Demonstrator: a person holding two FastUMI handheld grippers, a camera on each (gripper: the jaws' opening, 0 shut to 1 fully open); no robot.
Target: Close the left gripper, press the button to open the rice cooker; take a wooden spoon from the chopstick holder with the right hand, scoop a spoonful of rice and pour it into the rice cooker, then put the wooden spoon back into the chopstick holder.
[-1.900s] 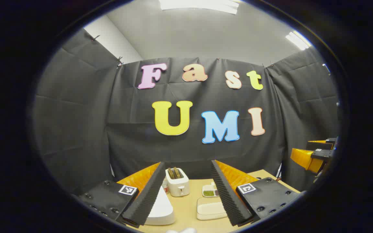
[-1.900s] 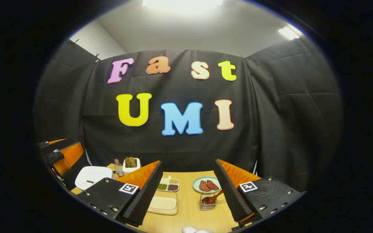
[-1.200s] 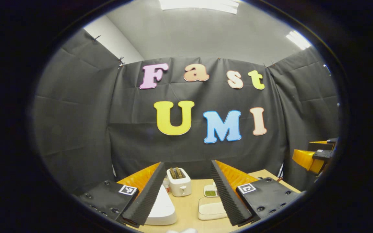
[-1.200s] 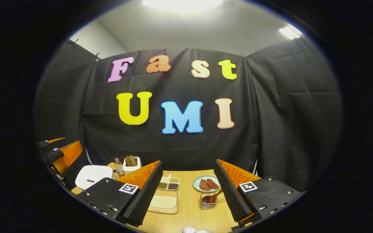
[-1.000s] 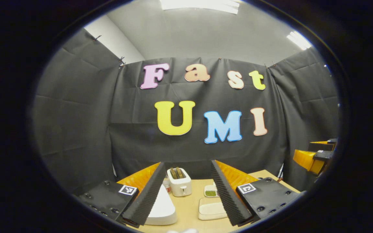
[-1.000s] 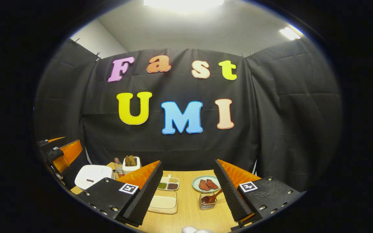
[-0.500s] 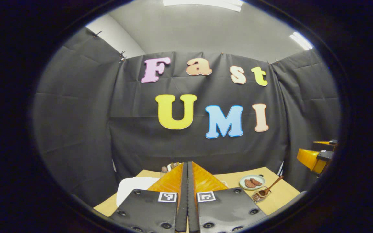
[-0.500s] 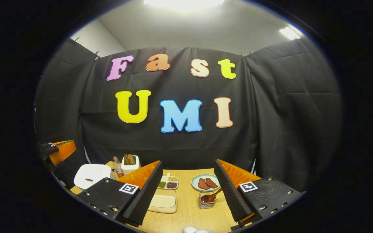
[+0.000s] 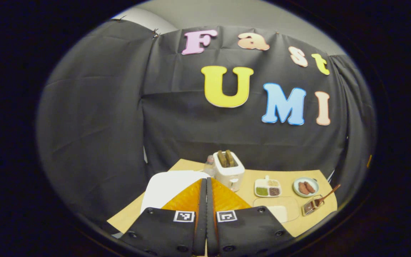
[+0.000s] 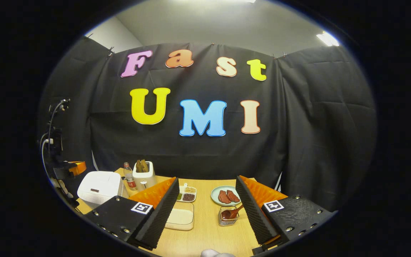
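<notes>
With its jaws pressed together and holding nothing, the left gripper (image 9: 206, 214) hangs above the near side of the white, rounded rice cooker (image 9: 170, 185), which sits at the left end of the light wooden bench (image 9: 248, 176); the step in hand looks like the press on the lid button. In the right gripper view the cooker (image 10: 100, 187) shows its lid down, with a small dark mark on the front of the lid that may be the button, though it is too small to be sure. A good press would bring the closed tips straight down onto that spot, square to the lid, with a short firm push and then a lift clear so the lid can swing up freely. Just beyond the cooker stand a small clear bottle (image 10: 129, 176) and a white toaster (image 10: 145, 175), so the approach is best kept on the cooker's near side. The right gripper (image 10: 207, 207) waits with its jaws wide apart and empty, and between them, well to the right of the cooker, sits the wire chopstick holder (image 10: 227, 217) with the brown wooden spoon (image 10: 232, 212) leaning in it; a shallow cream tray of rice (image 10: 180, 217) lies between the cooker and that holder.
</notes>
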